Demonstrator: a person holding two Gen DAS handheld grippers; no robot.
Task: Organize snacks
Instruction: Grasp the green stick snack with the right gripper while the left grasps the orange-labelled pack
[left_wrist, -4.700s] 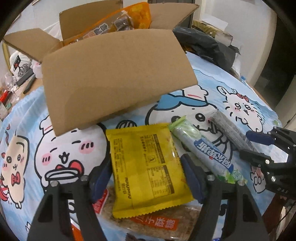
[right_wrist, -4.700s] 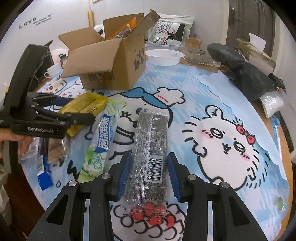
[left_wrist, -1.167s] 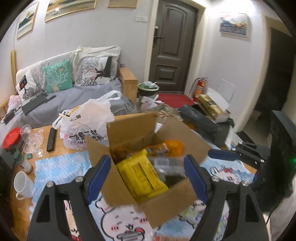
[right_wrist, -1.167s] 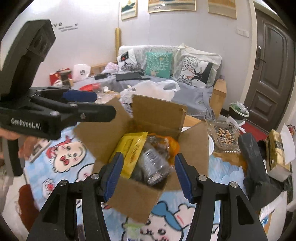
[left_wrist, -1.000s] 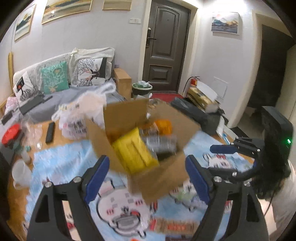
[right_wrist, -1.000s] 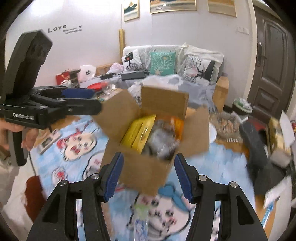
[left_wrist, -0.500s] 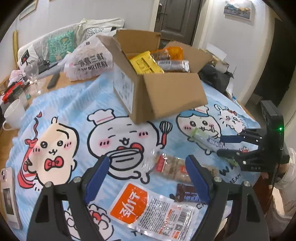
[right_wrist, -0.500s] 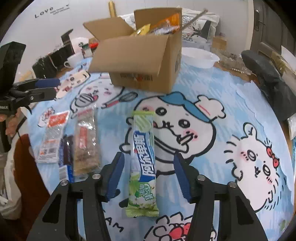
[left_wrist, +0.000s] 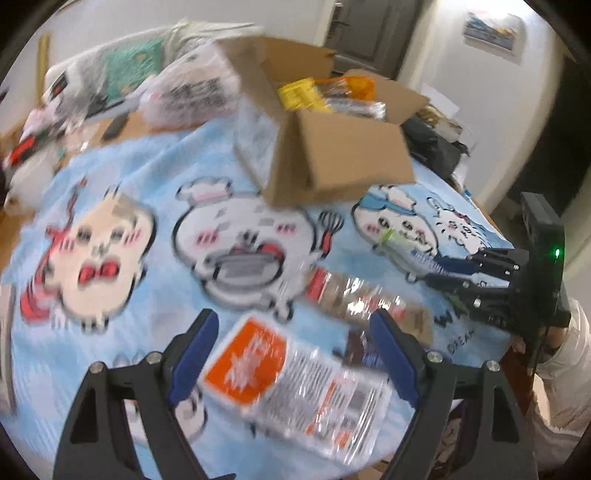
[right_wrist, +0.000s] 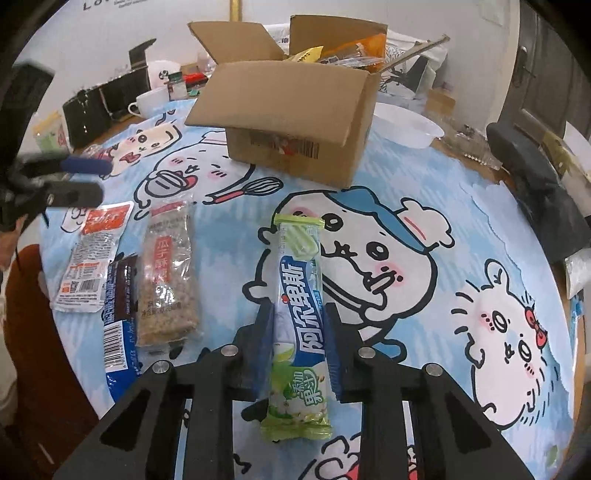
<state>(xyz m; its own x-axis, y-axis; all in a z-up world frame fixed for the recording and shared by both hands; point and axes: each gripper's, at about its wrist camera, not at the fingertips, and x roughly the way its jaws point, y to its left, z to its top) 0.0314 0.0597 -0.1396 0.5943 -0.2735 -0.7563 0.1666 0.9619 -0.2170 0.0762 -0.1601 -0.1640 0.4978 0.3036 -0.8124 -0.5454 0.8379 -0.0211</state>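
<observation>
Covering the table, blue cartoon tablecloth (right_wrist: 461, 206). Cardboard box (right_wrist: 295, 110), upper centre of right-wrist frame, flaps open, snack packets inside. Right gripper (right_wrist: 298, 334), lower centre, pads closed against the sides of the green-blue wafer pack (right_wrist: 300, 317). Left gripper (left_wrist: 293, 360) spread wide above the orange-white packet (left_wrist: 295, 380), lower centre of the blurred left-wrist frame. Seed brittle bar (right_wrist: 168, 273) lies centre left, beside it.

A round table (right_wrist: 480, 206) under a pale blue cartoon-printed tablecloth (left_wrist: 155, 177) anchors the room. Behind it runs a white wall (right_wrist: 110, 33) bearing dark lettering. Beyond the table stands a dark panelled door (left_wrist: 364, 24), with a framed picture (left_wrist: 493, 24) to the right of it. What looks like a cushioned sofa (left_wrist: 110, 70), blurred, sits behind the table's far-left edge.
</observation>
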